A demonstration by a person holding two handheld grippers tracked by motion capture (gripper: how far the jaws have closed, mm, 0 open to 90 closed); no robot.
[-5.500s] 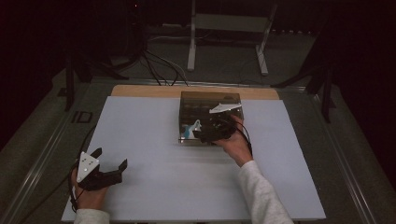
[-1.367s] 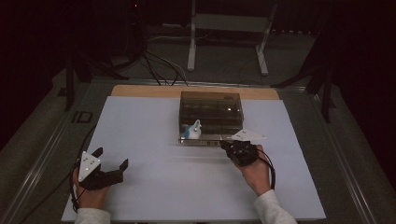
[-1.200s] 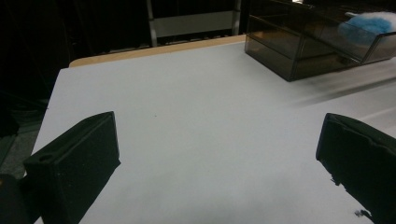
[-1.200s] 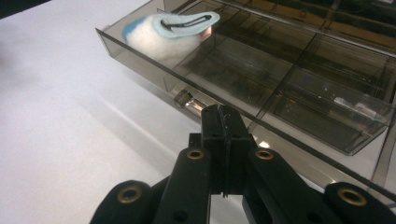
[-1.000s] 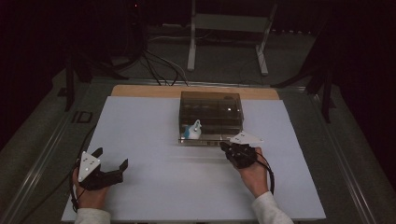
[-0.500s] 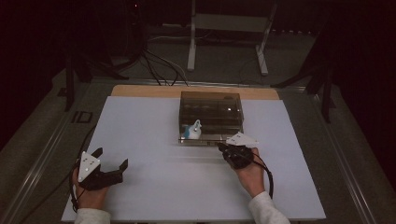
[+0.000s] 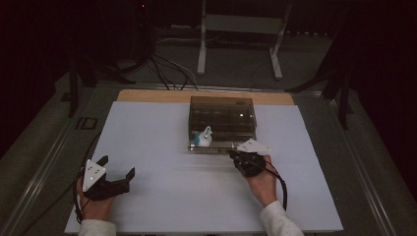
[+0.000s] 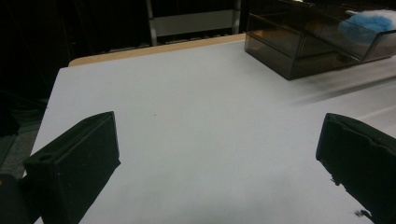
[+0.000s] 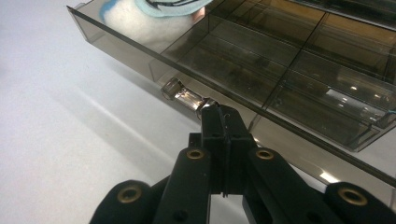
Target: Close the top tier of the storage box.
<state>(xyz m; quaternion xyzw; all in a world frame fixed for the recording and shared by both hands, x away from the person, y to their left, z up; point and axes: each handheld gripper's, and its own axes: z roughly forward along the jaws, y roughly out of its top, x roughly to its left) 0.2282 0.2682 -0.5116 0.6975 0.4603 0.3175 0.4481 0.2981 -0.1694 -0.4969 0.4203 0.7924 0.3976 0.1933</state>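
Smoky clear plastic is what you are working at: the drawer box (image 7: 222,122) stands on the white sheet (image 7: 162,147) toward the far middle of the bench (image 7: 147,96), its back close to the strip of bare wood along the far edge. Its drawer (image 9: 243,70) is pulled out toward you, divided into compartments, and a white and blue soft thing (image 7: 202,137) sits in the compartment at the drawer's left end, rising above the rim.

Your right tongs (image 7: 244,158) are pressed together, jaw against jaw, with nothing between them. In the right gripper view the tips sit just at the end of the small clear knob (image 9: 184,95) on the drawer's front wall; whether they touch it or stop a hair short, you cannot tell from here. The front wall runs slantwise across that view, and the sheet to its left is bare.

Your left tongs (image 7: 116,173) rest near the sheet's near left corner, well apart from the box, jaws spread wide and holding nothing. In the left gripper view, open white sheet stretches ahead of them up to the wooden far edge, with the box off at the upper right. Between your two hands the sheet lies flat and free.
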